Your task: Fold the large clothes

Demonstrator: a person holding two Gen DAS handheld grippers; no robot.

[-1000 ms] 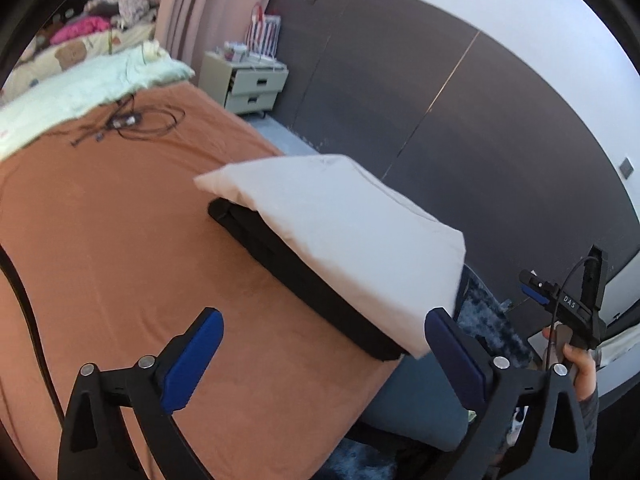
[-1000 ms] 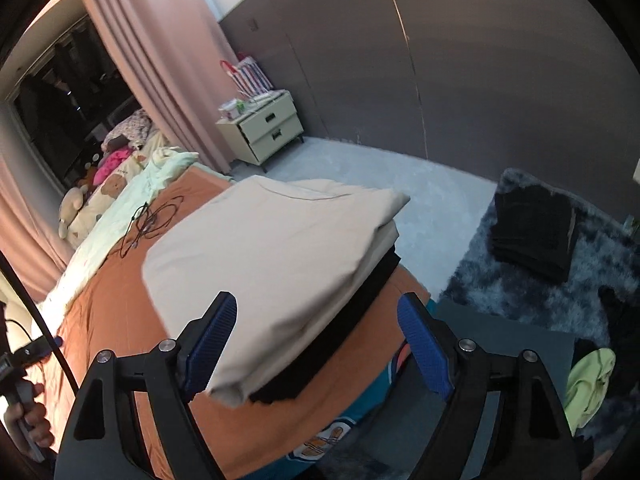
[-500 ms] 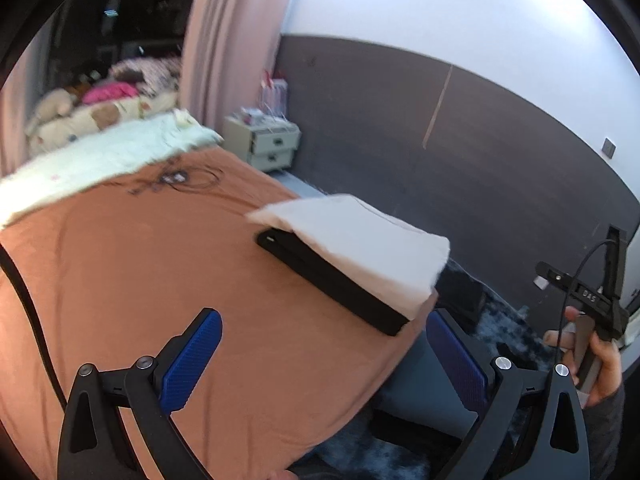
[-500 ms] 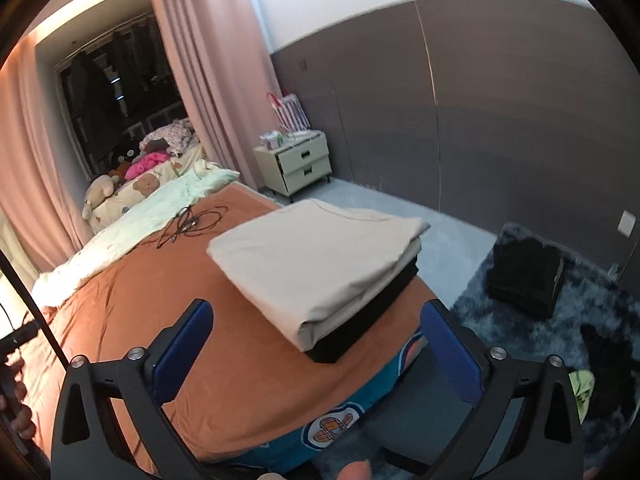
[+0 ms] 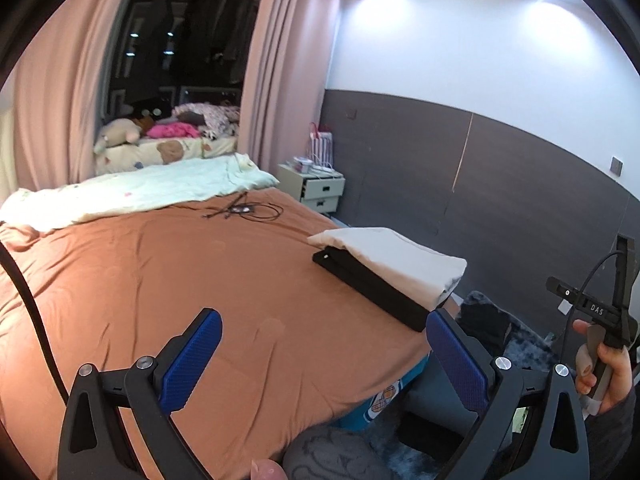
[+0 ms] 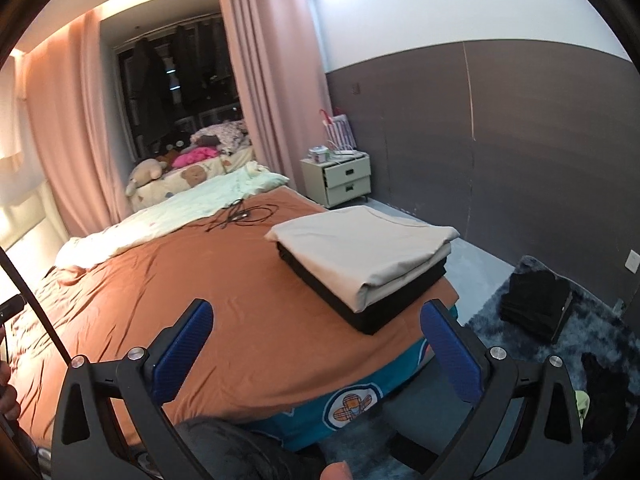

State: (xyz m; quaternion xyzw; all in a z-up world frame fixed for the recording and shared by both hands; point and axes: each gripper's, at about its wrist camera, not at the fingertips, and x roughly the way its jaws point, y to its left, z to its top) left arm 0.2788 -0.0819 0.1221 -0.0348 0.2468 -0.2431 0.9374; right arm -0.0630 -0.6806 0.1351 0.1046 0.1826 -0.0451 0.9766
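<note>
A folded beige garment (image 6: 360, 248) lies on top of a folded black garment (image 6: 396, 304) at the near right corner of the bed with the orange sheet (image 6: 208, 280). The stack also shows in the left wrist view, beige (image 5: 400, 260) over black (image 5: 372, 288). My left gripper (image 5: 324, 356) is open and empty, held back from the bed's near edge, left of the stack. My right gripper (image 6: 316, 348) is open and empty, held back in front of the stack. The right hand and its gripper handle (image 5: 600, 328) show at the right of the left wrist view.
A pale green quilt (image 6: 192, 208) and soft toys lie at the head of the bed. Black cables (image 6: 244, 212) lie on the sheet. A nightstand (image 6: 340, 176) stands by the dark wall. Dark folded clothes (image 6: 536, 304) lie on a blue-grey rug (image 6: 520, 360).
Both grippers have pulled back and up from the stack, which now looks smaller and farther away. The stack has stayed on the bed. Both grippers stay open.
</note>
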